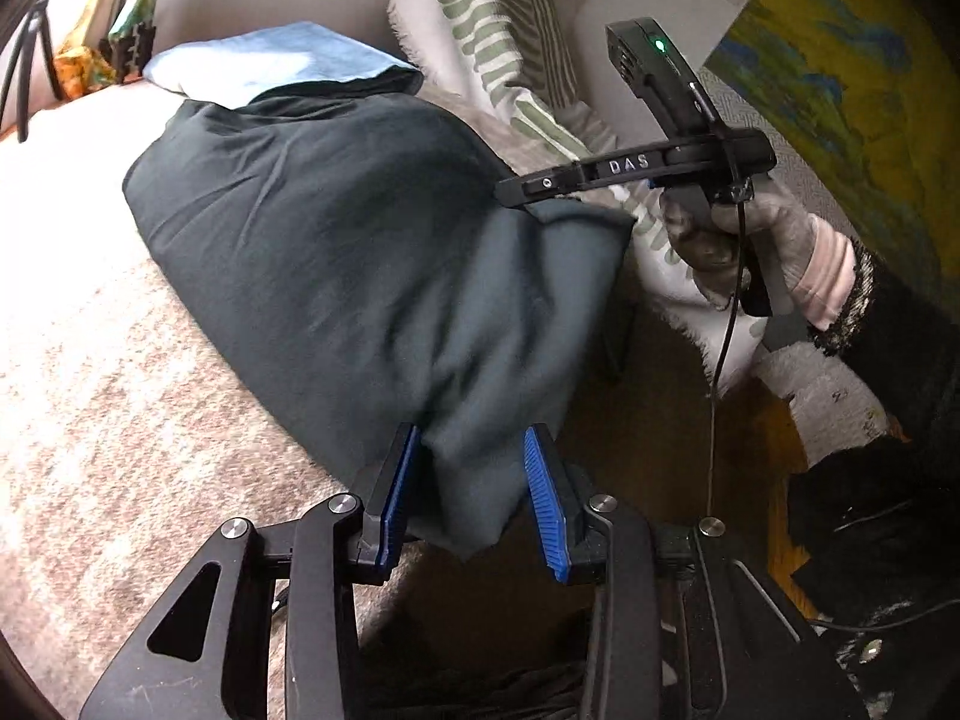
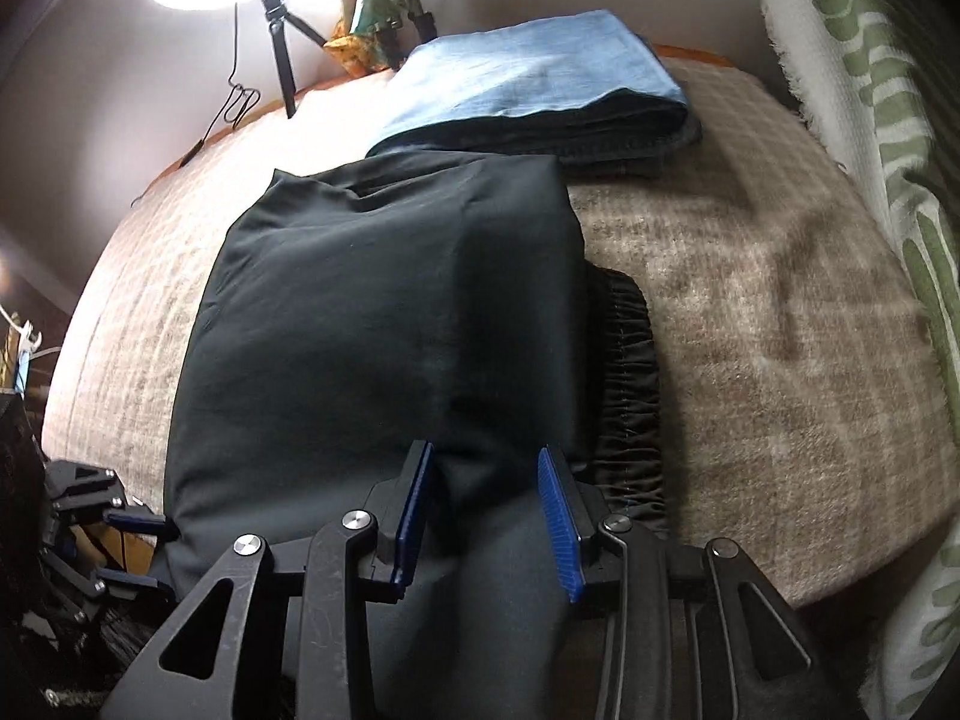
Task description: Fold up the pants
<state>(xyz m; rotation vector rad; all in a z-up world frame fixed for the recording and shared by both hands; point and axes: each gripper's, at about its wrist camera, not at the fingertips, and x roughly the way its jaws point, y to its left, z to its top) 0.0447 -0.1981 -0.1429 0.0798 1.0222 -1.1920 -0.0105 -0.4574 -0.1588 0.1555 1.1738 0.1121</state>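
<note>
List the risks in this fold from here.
1. The dark pants sit bunched between both grippers' blue fingers; the left gripper holds only a corner that may slip out.
2. The elastic waistband sticks out sideways, so the fold may end uneven.
3. Pushing forward may disturb the folded blue jeans.

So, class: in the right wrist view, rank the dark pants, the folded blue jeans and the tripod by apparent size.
1. Dark pants, though nearest the camera.
2. Folded blue jeans.
3. Tripod, smallest, but farthest away.

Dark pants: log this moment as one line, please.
phase: mid-fold | left claw: fabric between fingers | right claw: fabric between fingers | dark pants: on rug
</note>
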